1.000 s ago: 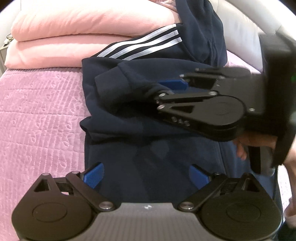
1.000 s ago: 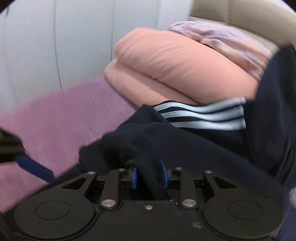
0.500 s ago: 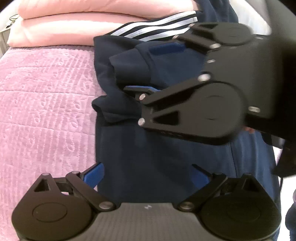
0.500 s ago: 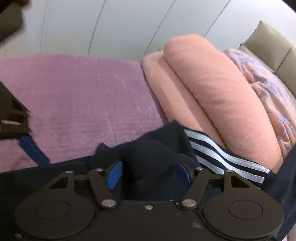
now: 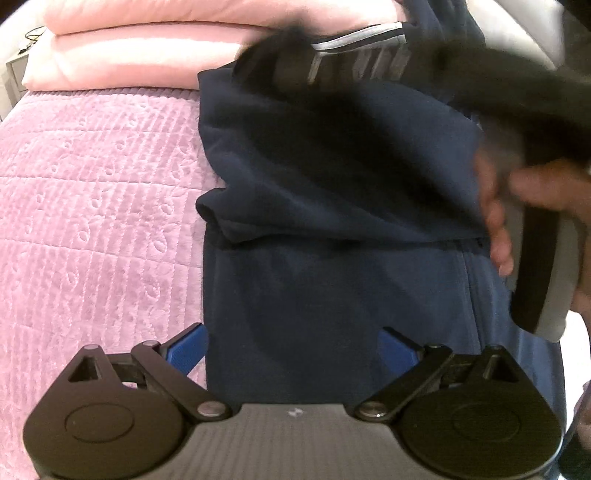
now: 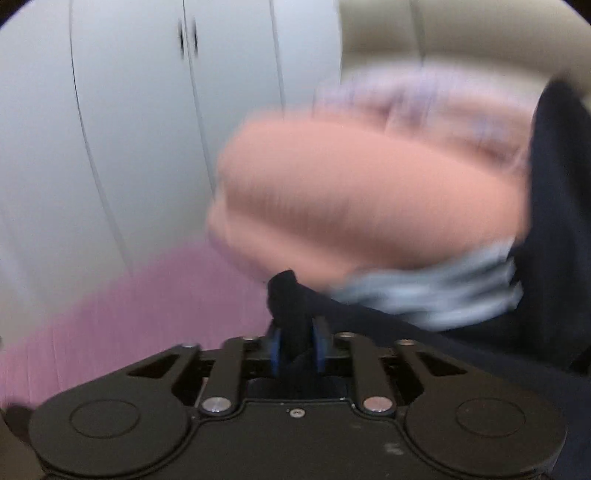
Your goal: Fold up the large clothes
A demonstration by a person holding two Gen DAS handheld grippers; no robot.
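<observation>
Navy fabric of the jacket (image 6: 291,295) sits pinched in your right gripper (image 6: 295,349), jaws just closed; your left gripper (image 5: 291,347) hovers wide open above it.

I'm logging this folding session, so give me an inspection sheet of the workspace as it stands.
Surface: pink quilted bedspread, bare to the left of the garment.
Job's things: navy garment with white stripes, lying partly folded on the bedspread.
Clutter: folded pink blankets stacked beyond the garment; a patterned pillow behind them, blurred.
Grippers: left tool open over the garment's near edge, gripping nothing; right tool has just closed, pinching a fold of navy fabric.
Cables: one at the far left edge of the left view.
Surroundings: white wardrobe doors; padded headboard.
</observation>
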